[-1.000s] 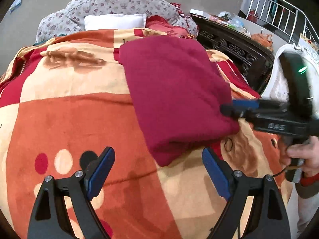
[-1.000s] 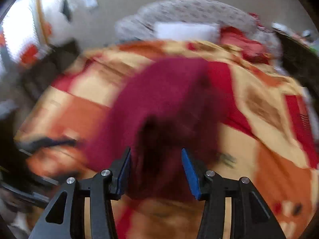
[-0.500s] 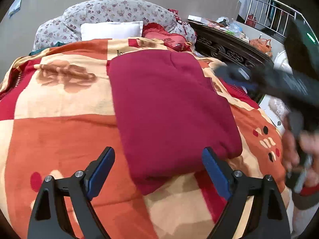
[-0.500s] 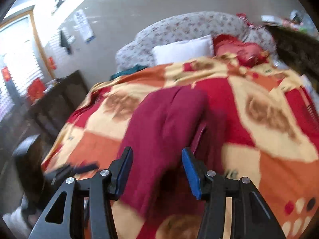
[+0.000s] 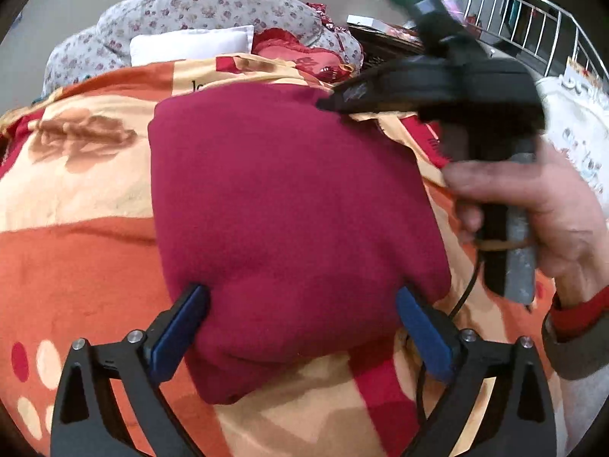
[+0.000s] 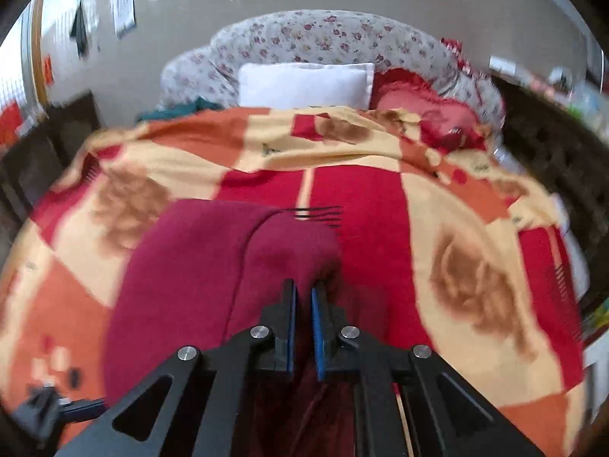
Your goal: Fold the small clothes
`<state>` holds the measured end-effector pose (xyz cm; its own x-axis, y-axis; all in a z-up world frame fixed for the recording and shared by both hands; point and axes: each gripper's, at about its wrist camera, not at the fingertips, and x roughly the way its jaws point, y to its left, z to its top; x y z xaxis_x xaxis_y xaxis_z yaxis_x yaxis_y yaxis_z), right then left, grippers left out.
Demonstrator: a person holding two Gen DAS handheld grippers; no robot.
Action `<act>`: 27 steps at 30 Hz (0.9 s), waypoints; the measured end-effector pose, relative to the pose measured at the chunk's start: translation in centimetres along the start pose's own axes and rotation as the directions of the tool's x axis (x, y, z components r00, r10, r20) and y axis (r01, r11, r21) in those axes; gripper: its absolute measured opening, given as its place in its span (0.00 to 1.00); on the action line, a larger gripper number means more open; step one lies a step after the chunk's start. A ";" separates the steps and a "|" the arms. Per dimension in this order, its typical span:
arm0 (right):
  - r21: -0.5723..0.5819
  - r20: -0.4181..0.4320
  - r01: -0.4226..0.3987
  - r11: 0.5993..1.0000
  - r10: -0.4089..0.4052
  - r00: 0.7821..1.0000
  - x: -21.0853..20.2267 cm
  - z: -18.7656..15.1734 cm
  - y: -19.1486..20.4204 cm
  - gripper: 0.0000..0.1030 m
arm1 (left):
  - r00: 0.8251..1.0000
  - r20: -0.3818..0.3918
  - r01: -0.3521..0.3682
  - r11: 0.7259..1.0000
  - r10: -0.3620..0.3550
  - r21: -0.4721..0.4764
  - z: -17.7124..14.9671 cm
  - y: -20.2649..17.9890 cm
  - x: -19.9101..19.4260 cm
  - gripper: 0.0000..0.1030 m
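The right gripper [image 6: 302,295], jaws just pressed together seemingly on the maroon garment [image 5: 289,221], could drag the fold askew toward the bed's right edge, while the left gripper [image 5: 300,304], spread wide, pins nothing.

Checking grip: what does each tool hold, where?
Right tool, jaws just closed, seems to pinch the maroon garment at its far edge. Left tool, just opened, straddles its near end, holding nothing.

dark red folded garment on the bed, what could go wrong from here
1. The right gripper, jaws just closed near the dark red folded garment's far corner, may have pinched little or no cloth.
2. The left gripper straddles the near edge wide open; closing could bunch the fold or snag the orange patterned blanket underneath.
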<state>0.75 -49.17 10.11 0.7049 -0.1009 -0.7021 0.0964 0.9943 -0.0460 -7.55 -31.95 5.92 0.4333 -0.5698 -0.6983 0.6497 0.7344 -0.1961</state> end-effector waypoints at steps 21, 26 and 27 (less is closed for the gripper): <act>0.164 0.026 -0.283 0.945 0.282 0.959 -6.1 -7.5 -1.6 0.41 | 0.999 0.044 0.013 0.985 -0.006 -0.170 0.2 4.9 -4.9 0.97; 0.293 0.161 -0.304 0.907 0.266 0.950 -7.4 -8.2 -5.2 1.00 | 0.996 0.052 0.086 0.940 -0.073 -0.330 2.1 9.4 -2.9 0.98; 0.316 0.140 -0.316 0.895 0.285 0.948 -6.5 -8.2 -5.7 1.00 | 0.995 0.053 0.098 0.933 -0.085 -0.346 2.3 9.8 -2.3 0.98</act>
<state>-10.16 -53.93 9.12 0.7941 0.1831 -0.5795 0.0859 0.9102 0.4052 -0.78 -24.30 7.23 0.4089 -0.6487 -0.6419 0.4330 0.7571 -0.4893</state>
